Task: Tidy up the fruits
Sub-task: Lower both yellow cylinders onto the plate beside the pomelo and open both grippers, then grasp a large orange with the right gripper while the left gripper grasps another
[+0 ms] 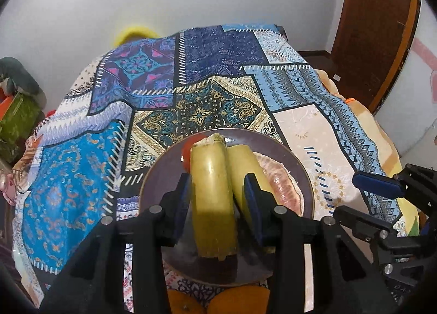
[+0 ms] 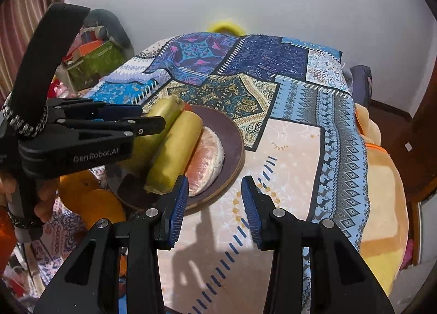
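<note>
A dark round plate (image 1: 300, 169) (image 2: 235, 133) lies on the patterned cloth. On it lie two yellow-green stalk pieces, a peeled pink pomelo wedge (image 1: 281, 180) (image 2: 207, 161) and a red fruit (image 1: 187, 153), mostly hidden. My left gripper (image 1: 217, 202) (image 2: 147, 118) has its jaws around the left stalk piece (image 1: 210, 191) (image 2: 161, 112), which lies on the plate; the fingers stand slightly apart from it. The second stalk piece (image 1: 243, 166) (image 2: 174, 150) lies beside it. My right gripper (image 2: 215, 210) (image 1: 378, 184) is open and empty, just right of the plate.
Two oranges (image 2: 90, 199) (image 1: 240, 300) lie at the plate's near side. The bed cloth (image 1: 82, 177) (image 2: 300, 155) stretches away to a white wall. A green box (image 2: 92, 62) stands off the bed's left edge, and a wooden door (image 1: 377, 27) is on the right.
</note>
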### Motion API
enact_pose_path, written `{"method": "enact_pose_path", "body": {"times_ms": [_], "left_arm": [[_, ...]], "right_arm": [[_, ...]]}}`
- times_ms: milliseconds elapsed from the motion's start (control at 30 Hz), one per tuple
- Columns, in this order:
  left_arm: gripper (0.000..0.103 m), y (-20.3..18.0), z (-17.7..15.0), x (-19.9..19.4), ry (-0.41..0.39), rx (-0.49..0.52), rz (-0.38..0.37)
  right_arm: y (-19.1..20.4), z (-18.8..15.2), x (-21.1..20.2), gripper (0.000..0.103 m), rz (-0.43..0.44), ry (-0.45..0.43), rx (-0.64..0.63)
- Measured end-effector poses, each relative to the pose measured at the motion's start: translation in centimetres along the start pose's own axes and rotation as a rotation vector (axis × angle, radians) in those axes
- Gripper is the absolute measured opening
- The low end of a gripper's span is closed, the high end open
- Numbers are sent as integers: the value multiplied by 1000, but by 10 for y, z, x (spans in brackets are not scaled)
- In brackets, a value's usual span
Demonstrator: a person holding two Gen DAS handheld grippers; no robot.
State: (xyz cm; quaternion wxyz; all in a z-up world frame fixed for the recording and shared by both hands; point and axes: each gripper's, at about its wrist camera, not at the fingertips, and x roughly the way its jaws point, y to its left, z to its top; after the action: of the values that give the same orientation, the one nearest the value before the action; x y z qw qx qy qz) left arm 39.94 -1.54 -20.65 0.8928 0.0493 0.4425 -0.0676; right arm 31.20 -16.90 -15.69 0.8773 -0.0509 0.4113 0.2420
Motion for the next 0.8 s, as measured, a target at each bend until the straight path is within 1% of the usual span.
{"method": "enact_pose_path", "body": {"times_ms": [167, 233, 300, 400, 500, 533, 600, 800], "left_arm": [[40, 15, -10, -27, -27, -50, -15], [40, 23, -16, -41, -39, -63, -9], [44, 30, -23, -54, -52, -80, -2], [47, 43, -38, -75, -69, -108, 6], [49, 52, -53, -92, -75, -113, 15], [49, 55, -60, -98, -76, -113, 19], [54, 60, -72, -108, -79, -111, 27], [60, 72, -104, -122, -70, -120, 26]], "right_arm": [[12, 1, -12, 37, 9, -17, -7], [17, 0, -17, 40, 9, -21, -12], [23, -1, -22, 44, 8, -27, -17], [32, -3, -29, 45, 6, -30, -24], [42, -6, -35, 46, 7, -27, -27], [45, -7, -36, 48, 8, -26, -27], [52, -10, -38, 51, 7, -26, -28], [73, -16, -38, 56, 2, -10, -45]]}}
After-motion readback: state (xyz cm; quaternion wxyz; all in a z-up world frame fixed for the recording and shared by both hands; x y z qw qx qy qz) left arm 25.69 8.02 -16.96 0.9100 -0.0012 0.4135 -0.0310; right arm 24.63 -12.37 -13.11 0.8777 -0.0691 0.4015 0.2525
